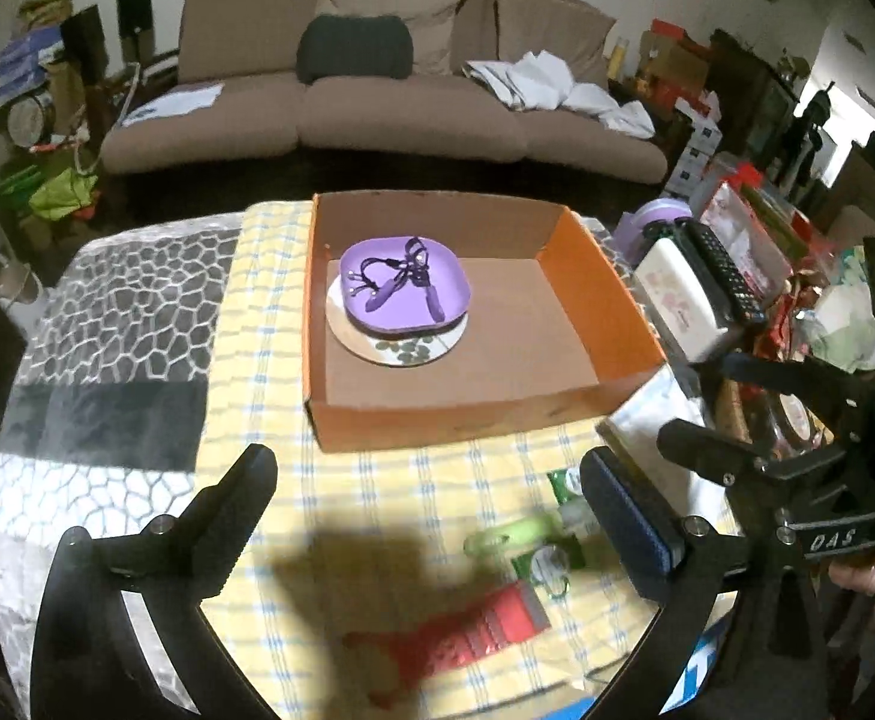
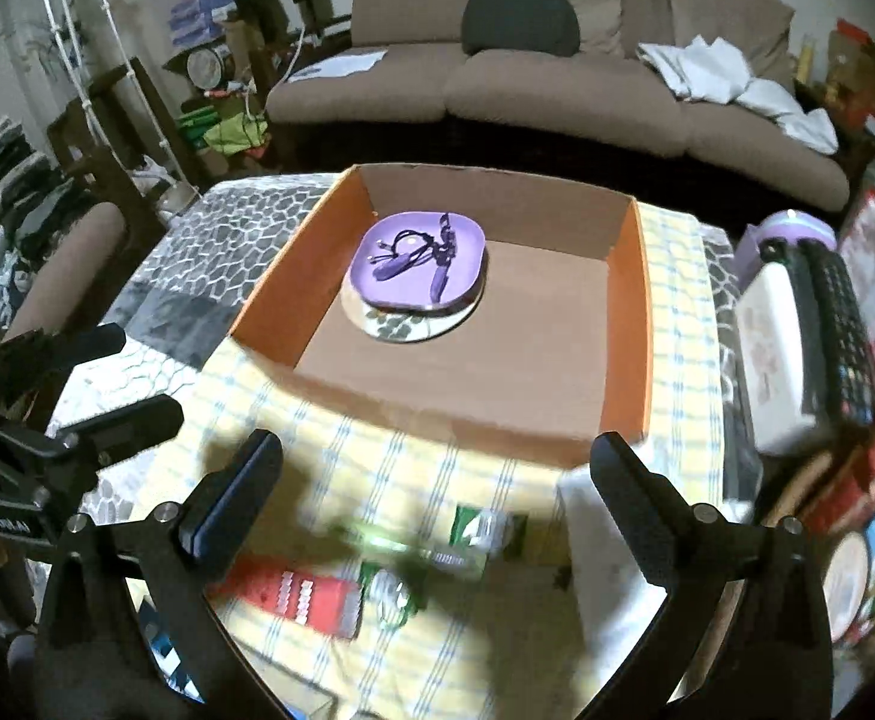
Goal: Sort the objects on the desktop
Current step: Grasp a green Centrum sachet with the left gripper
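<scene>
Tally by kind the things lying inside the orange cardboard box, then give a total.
Purple square plate: 1
White patterned round plate, under it: 1
Purple cord, lying on the purple plate: 1
Total: 3

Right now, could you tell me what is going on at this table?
A person is sorting desk items with two handheld grippers. Both the left gripper and right gripper are open and empty, above the checked cloth. The cardboard box already holds a purple plate with cords. A red packet and green items remain outside.
</scene>
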Tool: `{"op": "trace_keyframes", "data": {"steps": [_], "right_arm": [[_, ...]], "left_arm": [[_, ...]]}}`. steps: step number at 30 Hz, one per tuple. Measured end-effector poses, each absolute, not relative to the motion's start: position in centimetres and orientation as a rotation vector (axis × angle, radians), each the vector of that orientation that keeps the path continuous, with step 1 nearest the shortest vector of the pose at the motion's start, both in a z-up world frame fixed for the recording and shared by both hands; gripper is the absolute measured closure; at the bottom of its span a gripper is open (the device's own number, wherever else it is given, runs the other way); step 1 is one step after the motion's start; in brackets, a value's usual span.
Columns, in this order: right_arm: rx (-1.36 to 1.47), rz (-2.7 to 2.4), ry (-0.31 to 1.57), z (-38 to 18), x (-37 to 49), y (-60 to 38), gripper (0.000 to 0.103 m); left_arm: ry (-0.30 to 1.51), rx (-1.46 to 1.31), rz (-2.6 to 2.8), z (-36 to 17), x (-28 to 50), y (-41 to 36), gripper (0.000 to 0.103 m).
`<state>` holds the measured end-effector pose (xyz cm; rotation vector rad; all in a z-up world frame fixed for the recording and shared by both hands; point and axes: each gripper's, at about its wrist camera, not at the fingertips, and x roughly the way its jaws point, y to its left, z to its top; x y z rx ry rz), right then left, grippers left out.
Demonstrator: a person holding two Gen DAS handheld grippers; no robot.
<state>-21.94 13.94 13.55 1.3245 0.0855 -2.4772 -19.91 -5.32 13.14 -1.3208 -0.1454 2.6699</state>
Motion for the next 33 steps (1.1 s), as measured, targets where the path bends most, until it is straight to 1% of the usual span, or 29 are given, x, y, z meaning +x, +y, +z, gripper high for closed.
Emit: {"op": "trace_keyframes", "data": {"steps": [3, 8, 14, 22, 25, 27, 29, 33], "right_arm": [[1.275, -2.494, 0.106, 14.0, -19.3, 13.9, 0.0], [1.249, -2.495, 0.086, 14.0, -16.0, 14.3, 0.0], [1.193, -2.499, 0.027, 14.0, -13.0, 16.3, 0.0], [1.181, -2.498, -0.044, 11.6, -10.7, 18.8, 0.0], [1.197, -2.477, -0.121, 10.2, -10.9, 20.1, 0.0], [1.205, -2.476, -0.156, 9.6, -11.0, 20.8, 0.0], [1.229, -2.463, -0.214, 9.0, -11.4, 21.8, 0.001], [1.242, -2.425, -0.336, 8.0, -11.7, 23.4, 0.001]], "left_arm": [[-0.148, -1.311, 2.678, 13.4, -17.9, -5.2, 0.0], [-0.138, -1.316, 2.689, 13.3, -15.6, -5.0, 0.0], [-0.181, -1.333, 2.594, 10.7, -13.7, -4.4, 0.0], [0.006, -1.382, 2.438, 5.3, -13.4, 0.3, 0.0], [0.154, -1.372, 2.389, 3.5, -13.9, 2.4, 0.007], [0.222, -1.375, 2.34, 2.5, -14.5, 3.6, 0.019], [0.292, -1.389, 2.3, 1.2, -15.4, 4.7, 0.025], [0.372, -1.39, 2.229, -0.6, -17.0, 5.9, 0.029]]}}
